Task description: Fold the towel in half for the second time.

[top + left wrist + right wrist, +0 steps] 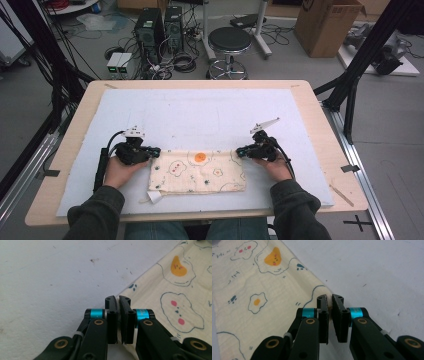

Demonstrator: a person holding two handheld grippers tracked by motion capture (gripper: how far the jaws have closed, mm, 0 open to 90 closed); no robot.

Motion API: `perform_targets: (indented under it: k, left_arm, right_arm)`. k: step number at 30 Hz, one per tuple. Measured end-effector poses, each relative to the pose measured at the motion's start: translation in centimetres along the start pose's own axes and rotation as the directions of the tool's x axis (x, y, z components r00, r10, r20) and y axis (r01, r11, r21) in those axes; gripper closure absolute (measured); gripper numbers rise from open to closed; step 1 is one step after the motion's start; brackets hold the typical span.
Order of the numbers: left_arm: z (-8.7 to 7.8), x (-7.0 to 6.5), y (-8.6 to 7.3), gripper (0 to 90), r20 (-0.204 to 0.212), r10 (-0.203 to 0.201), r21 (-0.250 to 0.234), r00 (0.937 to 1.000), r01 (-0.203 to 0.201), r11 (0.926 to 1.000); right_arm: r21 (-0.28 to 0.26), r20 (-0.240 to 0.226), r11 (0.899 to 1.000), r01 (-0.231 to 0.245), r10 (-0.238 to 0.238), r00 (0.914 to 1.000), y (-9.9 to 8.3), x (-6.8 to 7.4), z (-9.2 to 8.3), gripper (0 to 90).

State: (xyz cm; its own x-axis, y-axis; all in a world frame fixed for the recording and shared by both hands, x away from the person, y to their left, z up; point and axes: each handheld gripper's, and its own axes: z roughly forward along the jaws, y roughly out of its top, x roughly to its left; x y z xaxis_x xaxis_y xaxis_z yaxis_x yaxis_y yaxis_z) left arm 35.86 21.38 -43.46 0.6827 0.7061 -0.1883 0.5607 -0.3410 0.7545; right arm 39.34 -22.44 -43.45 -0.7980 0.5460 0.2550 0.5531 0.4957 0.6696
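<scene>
A cream cloth (197,172) printed with small cartoon shapes and an orange blob lies folded flat on the white mat (200,110), near the table's front edge. My left gripper (156,150) is at the cloth's far left corner. In the left gripper view the jaws (118,300) are shut with the edge of the cloth (175,297) pinched between them. My right gripper (240,150) is at the far right corner. In the right gripper view its jaws (330,298) are shut on the corner of the cloth (262,290). Both hands rest low on the mat.
The mat covers most of the wooden table (75,150), with bare mat beyond the cloth. Past the table's far edge are a black stool (229,42), computer towers (150,30), cables and a cardboard box (325,25). Black frame posts stand at both sides.
</scene>
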Motion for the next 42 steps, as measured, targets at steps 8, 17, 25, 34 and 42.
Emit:
perform_targets:
  k: [8, 17, 25, 34, 42]
  left_arm:
    - [0.0, 0.5, 0.6, 85.2, -0.015, -0.032, -0.043, 0.9994, 0.032, 0.9986]
    - [0.3, 1.4, 2.6, 85.1, -0.051, -0.069, -0.096, 0.9963, 0.063, 0.9933]
    - [0.3, 2.6, 5.0, 84.9, -0.111, -0.067, -0.118, 0.9915, 0.053, 0.9916]
    - [1.8, 3.3, 4.8, 84.4, -0.128, -0.097, -0.093, 0.9869, 0.086, 0.992]
    - [1.7, 3.5, 4.7, 84.3, -0.113, -0.104, -0.12, 0.9882, 0.091, 0.9887]
  right_arm:
    - [-0.016, 0.016, 1.0, 0.002, -0.002, 0.9999, 1.0, -0.4, -0.2, 84.2]
    - [-0.044, 0.026, 0.998, -0.038, 0.039, 0.9989, 3.1, -2.0, -0.9, 84.2]
    - [-0.067, 0.064, 0.996, -0.054, 0.058, 0.9963, 6.4, -3.3, -1.1, 84.2]
    - [-0.059, 0.074, 0.992, -0.115, 0.119, 0.9901, 6.0, -4.7, 0.5, 84.2]
    - [-0.071, 0.062, 0.989, -0.129, 0.133, 0.9892, 5.9, -5.0, 0.7, 84.1]
